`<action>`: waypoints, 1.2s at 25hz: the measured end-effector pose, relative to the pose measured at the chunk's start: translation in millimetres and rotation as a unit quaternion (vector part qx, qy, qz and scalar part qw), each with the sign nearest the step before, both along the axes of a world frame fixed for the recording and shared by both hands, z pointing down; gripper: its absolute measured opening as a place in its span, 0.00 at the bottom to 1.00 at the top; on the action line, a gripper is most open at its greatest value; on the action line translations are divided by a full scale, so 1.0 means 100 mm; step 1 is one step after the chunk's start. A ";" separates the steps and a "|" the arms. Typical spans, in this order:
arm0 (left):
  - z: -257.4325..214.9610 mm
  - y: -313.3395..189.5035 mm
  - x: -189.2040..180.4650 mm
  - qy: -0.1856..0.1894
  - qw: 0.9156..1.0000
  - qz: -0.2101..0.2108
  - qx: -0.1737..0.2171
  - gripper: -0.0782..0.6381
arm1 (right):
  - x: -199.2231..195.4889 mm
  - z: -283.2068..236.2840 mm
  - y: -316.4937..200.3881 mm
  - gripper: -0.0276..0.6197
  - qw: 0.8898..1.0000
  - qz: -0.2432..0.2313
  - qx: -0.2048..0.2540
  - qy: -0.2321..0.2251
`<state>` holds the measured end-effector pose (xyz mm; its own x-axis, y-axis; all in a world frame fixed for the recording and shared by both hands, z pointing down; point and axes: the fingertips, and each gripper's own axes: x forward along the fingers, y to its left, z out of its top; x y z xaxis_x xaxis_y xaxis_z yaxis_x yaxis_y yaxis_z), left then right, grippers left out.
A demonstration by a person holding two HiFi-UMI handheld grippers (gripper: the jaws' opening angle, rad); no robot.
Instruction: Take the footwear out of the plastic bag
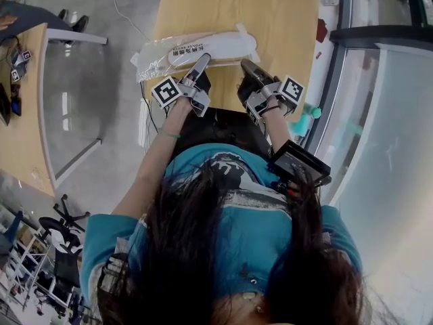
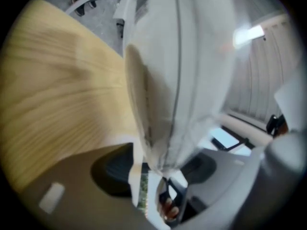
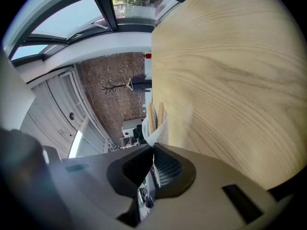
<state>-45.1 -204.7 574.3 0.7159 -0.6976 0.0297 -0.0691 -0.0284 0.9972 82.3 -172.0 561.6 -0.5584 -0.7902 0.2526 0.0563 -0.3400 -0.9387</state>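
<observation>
Head view shows a wooden desk (image 1: pixel 284 12) with the plastic bag (image 1: pixel 150 58) lying crosswise along the desk's near edge, its left end reaching just past the desk's left side. The footwear (image 1: pixel 216 46), a pale flat pair, is still inside the bag, over the desk's near edge. The left hand-held gripper (image 1: pixel 202 62) reaches in from off the desk's near edge to the middle of the bag. The right hand-held gripper (image 1: pixel 246 65) comes in beside it, nearer the desk's right side, at the bag's right end.

Left gripper view: the jaws stand spread. The gathered end of the plastic bag (image 2: pixel 165 147) hangs between them with neither pad pressing on it, and the rest of the bag fills most of the view next to the desk.

Right gripper view: the jaws are pressed together on a thin fold of the plastic bag (image 3: pixel 157 131). Just beyond, the footwear (image 3: pixel 155 115) shows edge-on inside the bag, beside the desk's surface.
</observation>
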 end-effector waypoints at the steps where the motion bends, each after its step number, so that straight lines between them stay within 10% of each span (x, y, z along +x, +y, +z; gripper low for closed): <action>1: 0.00 -0.02 0.00 0.003 1.000 -0.002 0.002 0.42 | 0.00 0.00 0.01 0.07 1.000 -0.003 0.002 0.001; 12: -0.12 0.11 -0.10 0.026 1.000 -0.002 0.005 0.25 | -0.08 -0.22 0.24 0.08 0.991 -0.086 0.104 0.024; 20: -0.25 0.10 -0.42 0.035 0.999 -0.022 0.030 0.24 | 0.24 -0.27 0.25 0.17 0.961 -0.132 0.151 0.189; 30: -0.61 0.34 -0.35 0.108 0.989 0.013 0.100 0.24 | 0.10 -0.72 0.18 0.35 0.953 -0.141 0.226 0.147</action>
<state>-79.6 -170.6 513.2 0.7078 -0.6556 -0.2629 0.1490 -0.2252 0.9628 92.0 -153.8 489.8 -0.7224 -0.6843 0.1000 -0.2651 0.1405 -0.9539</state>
